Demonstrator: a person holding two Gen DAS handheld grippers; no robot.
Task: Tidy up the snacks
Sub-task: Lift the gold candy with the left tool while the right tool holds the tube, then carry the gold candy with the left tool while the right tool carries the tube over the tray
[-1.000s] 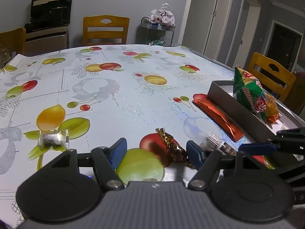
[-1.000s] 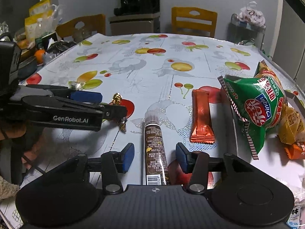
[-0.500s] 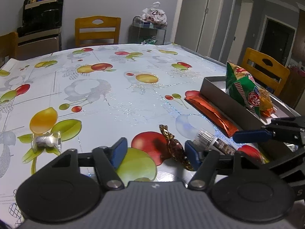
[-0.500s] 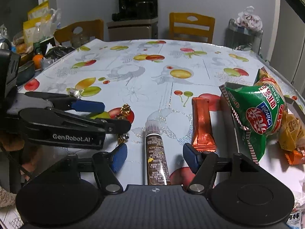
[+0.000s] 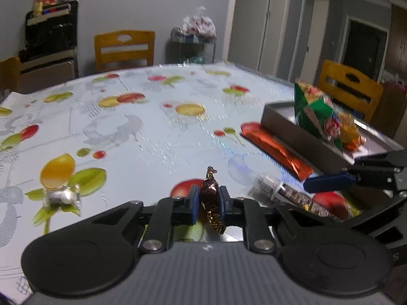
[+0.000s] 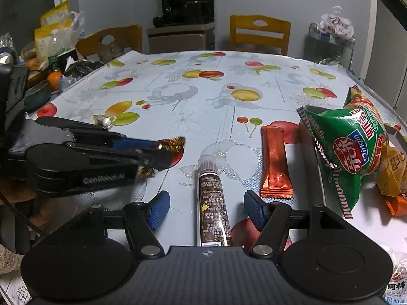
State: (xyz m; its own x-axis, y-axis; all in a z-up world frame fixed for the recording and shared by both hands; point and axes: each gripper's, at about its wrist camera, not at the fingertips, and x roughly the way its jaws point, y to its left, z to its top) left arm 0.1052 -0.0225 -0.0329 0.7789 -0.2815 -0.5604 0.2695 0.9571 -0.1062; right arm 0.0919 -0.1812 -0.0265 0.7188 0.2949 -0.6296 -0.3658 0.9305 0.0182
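Observation:
My left gripper [image 5: 207, 202] is shut on a brown and gold wrapped candy [image 5: 210, 190] just above the fruit-print tablecloth; it also shows in the right wrist view [image 6: 150, 150] at the left. My right gripper [image 6: 206, 208] is open, its jaws on either side of a brown tube snack [image 6: 212, 208] lying on the table. An orange bar [image 6: 274, 162] lies beside the grey tray [image 5: 285, 124]. The tray holds a green chip bag [image 6: 356, 147] and yellow and orange packets [image 6: 393, 167].
A silver-wrapped candy [image 5: 61, 195] lies on the table to the left. Wooden chairs [image 6: 259, 34] stand around the table. Clutter with an orange [image 6: 54, 78] sits at the table's far left edge. A white packet [image 6: 396, 287] lies at the near right.
My left gripper has closed on the brown and gold candy, which lay loose between its open jaws before. My right gripper's jaws have opened wider around the tube snack.

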